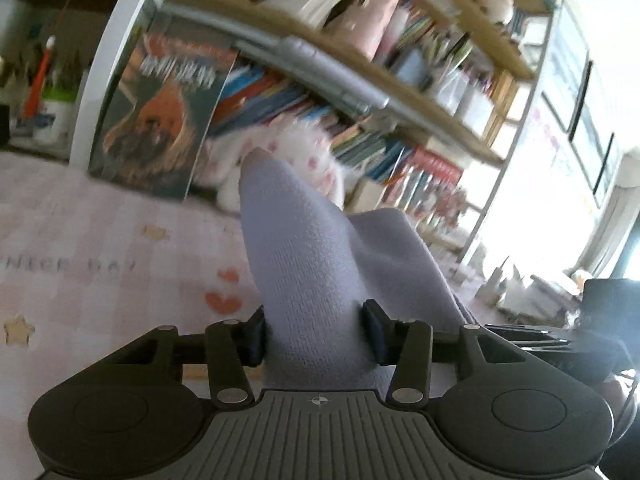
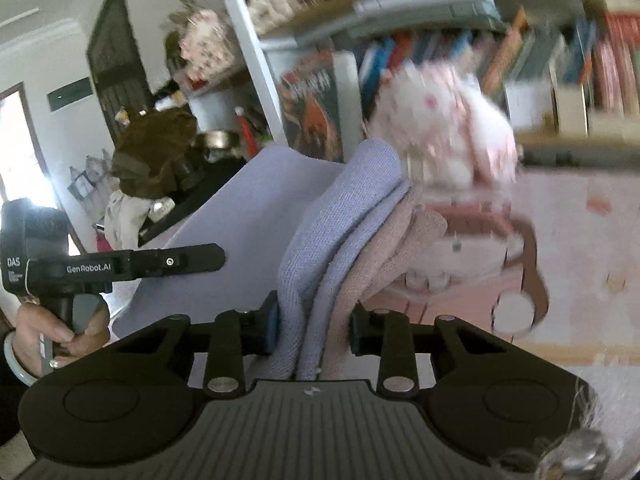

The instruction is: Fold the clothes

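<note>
A lilac knit garment [image 1: 316,264] stands up between my left gripper's [image 1: 316,332] pads, which are shut on a bunched fold of it. In the right wrist view the same lilac garment [image 2: 344,232] hangs in layers, pinkish on its right side, and my right gripper [image 2: 314,326] is shut on those layers. The cloth spans between the two grippers, lifted above the pink patterned cover [image 1: 100,264]. The left gripper's handle [image 2: 120,266], held by a hand [image 2: 48,336], shows at the left of the right wrist view.
A bookshelf [image 1: 360,92] full of books stands close behind. A white plush toy with pink dots [image 2: 448,128] and a large upright book [image 1: 160,120] lean against it. A brown garment [image 2: 152,152] lies on furniture at left.
</note>
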The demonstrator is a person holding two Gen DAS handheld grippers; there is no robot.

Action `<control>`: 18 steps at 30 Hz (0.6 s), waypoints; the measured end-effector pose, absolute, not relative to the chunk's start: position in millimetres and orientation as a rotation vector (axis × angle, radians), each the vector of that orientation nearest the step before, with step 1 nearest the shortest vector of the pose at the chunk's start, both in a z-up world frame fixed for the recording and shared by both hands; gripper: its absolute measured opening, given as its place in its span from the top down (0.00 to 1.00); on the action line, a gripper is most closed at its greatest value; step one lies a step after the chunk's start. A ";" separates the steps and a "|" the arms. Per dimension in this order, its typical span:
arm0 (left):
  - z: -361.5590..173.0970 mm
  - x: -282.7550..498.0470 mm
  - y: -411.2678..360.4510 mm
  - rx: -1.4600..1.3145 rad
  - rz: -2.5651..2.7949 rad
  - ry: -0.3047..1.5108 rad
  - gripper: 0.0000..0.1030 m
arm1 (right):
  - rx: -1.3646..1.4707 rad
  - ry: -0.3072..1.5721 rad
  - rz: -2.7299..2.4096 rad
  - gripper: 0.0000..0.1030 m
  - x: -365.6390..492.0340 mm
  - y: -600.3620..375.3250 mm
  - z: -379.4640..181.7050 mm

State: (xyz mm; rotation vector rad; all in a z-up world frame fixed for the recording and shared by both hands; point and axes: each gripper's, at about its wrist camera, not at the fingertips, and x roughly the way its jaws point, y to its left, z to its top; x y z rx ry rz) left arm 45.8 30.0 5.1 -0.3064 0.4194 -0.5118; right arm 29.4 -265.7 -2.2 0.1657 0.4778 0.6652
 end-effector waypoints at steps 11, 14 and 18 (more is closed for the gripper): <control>32.7 44.2 45.2 -0.307 -0.514 0.327 0.55 | 0.092 0.354 0.669 0.71 30.0 -248.9 32.4; 35.1 47.6 48.7 -0.305 -0.509 0.318 0.55 | 0.083 0.340 0.660 0.71 33.6 -242.3 36.3; 38.7 54.7 55.8 -0.314 -0.501 0.305 0.55 | 0.069 0.321 0.648 0.71 38.8 -233.7 40.2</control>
